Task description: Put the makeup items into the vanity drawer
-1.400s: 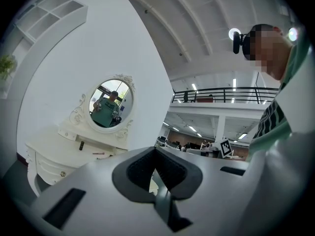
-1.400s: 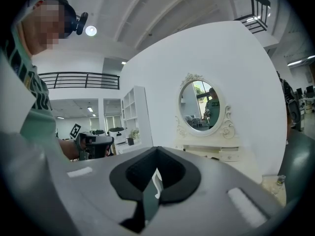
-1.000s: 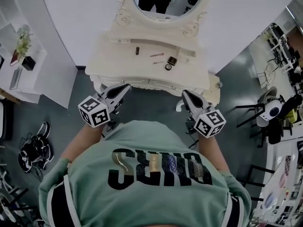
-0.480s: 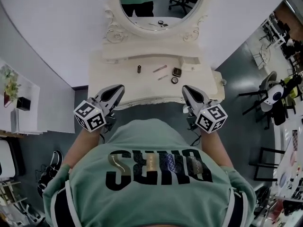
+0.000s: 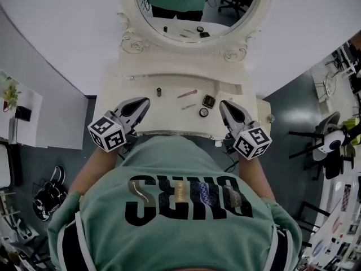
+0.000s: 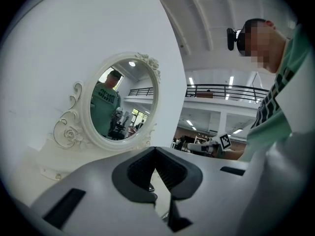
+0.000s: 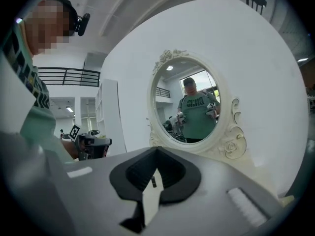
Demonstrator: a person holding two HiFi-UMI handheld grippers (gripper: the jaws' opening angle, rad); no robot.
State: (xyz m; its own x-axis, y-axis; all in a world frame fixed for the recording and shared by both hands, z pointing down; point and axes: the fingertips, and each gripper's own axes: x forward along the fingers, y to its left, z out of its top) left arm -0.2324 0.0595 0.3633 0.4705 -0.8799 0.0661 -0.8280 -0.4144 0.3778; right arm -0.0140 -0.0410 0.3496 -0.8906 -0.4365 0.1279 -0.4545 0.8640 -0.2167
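Observation:
A cream vanity table (image 5: 141, 81) with an oval mirror (image 5: 194, 7) stands right in front of me. On its top lie a small dark tube (image 5: 158, 91), a pink pencil (image 5: 187, 94), a shorter stick (image 5: 189, 106), a square compact (image 5: 209, 101) and a small round pot (image 5: 203, 112). My left gripper (image 5: 145, 101) hovers over the front left of the top, shut and empty. To the right of the compact, my right gripper (image 5: 224, 104) is also shut and empty. The vanity's front (image 5: 175, 133) is mostly hidden by my body. In the gripper views, both the left gripper (image 6: 155, 149) and the right gripper (image 7: 157, 149) point at the mirror.
A white shelf unit with a plant (image 5: 8, 92) stands at the left. Shoes (image 5: 48, 196) lie on the grey floor at the lower left. Chairs (image 5: 333, 145) and desks fill the right side. The curved white wall (image 5: 67, 33) rises behind the vanity.
The vanity has come closer and lower in the head view. Both grippers now sit over its front edge instead of in front of it. Both jaws stay shut.

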